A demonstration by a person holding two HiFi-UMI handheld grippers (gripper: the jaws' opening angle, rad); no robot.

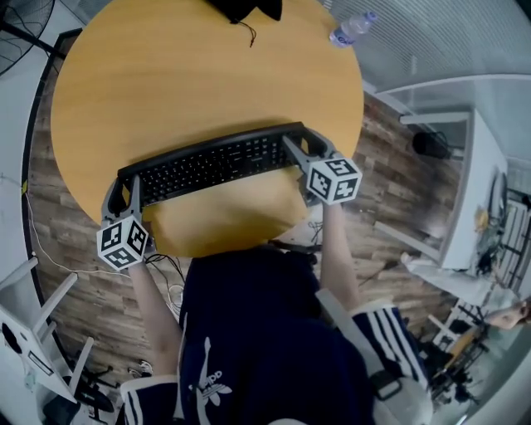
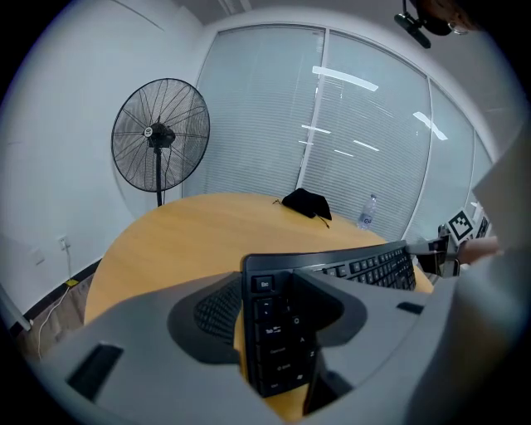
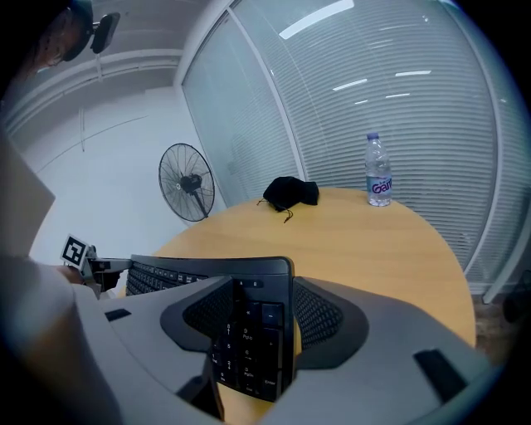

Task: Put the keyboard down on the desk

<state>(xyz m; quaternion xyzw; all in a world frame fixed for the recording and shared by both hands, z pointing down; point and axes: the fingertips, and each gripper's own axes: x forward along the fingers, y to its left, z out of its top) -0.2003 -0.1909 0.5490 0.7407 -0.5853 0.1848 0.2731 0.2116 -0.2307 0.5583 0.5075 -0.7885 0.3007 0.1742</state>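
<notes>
A black keyboard (image 1: 216,164) stretches across the near part of the round wooden desk (image 1: 166,75). My left gripper (image 1: 133,189) is shut on its left end, where the Esc key column (image 2: 267,332) sits clamped between the grey jaws. My right gripper (image 1: 295,151) is shut on the right end, its jaws pressing the number pad (image 3: 249,336). In the left gripper view the key rows (image 2: 373,267) run away to the right. Whether the keyboard touches the desk top I cannot tell.
At the desk's far edge lie a black cloth pouch (image 1: 245,8) and a water bottle (image 1: 353,27). A standing fan (image 2: 162,137) is on the floor beyond the desk. Glass walls with blinds (image 3: 398,100) lie behind. White furniture (image 1: 465,191) stands to the right.
</notes>
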